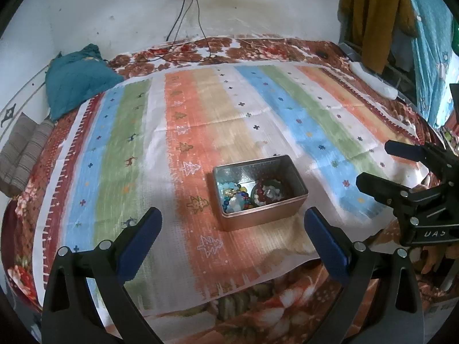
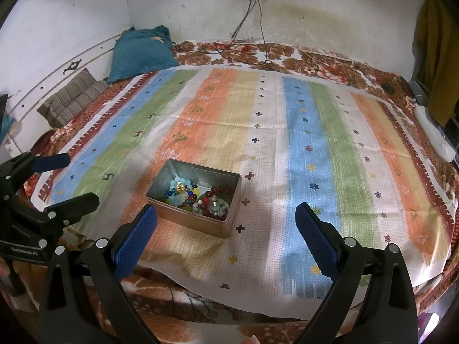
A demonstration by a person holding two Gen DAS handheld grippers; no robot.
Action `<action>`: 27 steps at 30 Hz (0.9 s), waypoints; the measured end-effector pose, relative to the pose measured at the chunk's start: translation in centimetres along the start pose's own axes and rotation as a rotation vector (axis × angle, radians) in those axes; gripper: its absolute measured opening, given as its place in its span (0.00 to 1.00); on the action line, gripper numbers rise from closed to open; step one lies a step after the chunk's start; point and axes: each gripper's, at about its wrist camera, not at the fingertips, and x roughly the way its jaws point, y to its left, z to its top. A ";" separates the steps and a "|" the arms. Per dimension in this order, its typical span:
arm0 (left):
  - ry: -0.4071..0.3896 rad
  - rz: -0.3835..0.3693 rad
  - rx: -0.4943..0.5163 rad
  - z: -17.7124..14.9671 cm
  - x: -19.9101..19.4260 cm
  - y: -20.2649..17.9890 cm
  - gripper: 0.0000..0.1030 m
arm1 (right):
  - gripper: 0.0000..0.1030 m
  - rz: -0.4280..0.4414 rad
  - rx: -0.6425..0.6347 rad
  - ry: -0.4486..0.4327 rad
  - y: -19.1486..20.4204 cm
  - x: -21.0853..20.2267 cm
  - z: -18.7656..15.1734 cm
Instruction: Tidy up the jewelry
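Observation:
An open rose-gold metal tin stands on the striped cloth near its front edge. Inside lie beaded bracelets in blue, yellow and mixed colours, and a dark red bead bracelet around small silver pieces. My left gripper is open and empty, just in front of the tin. My right gripper is open and empty, with the tin just beyond its left finger. Each gripper also shows from the side in the other's view, the right one and the left one.
The striped cloth covers a floral bedspread. A teal cushion and a striped grey pillow lie at the back left. Cables hang from a wall socket. A white object lies at the right edge.

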 end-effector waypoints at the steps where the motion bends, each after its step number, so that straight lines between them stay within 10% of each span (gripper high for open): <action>1: -0.004 -0.004 -0.001 0.0 -0.1 0.0 0.95 | 0.95 0.001 0.002 0.000 0.0 0.0 0.0; 27: -0.029 -0.014 -0.022 0.5 0.0 0.0 0.95 | 0.95 0.008 -0.004 -0.002 0.4 -0.5 0.0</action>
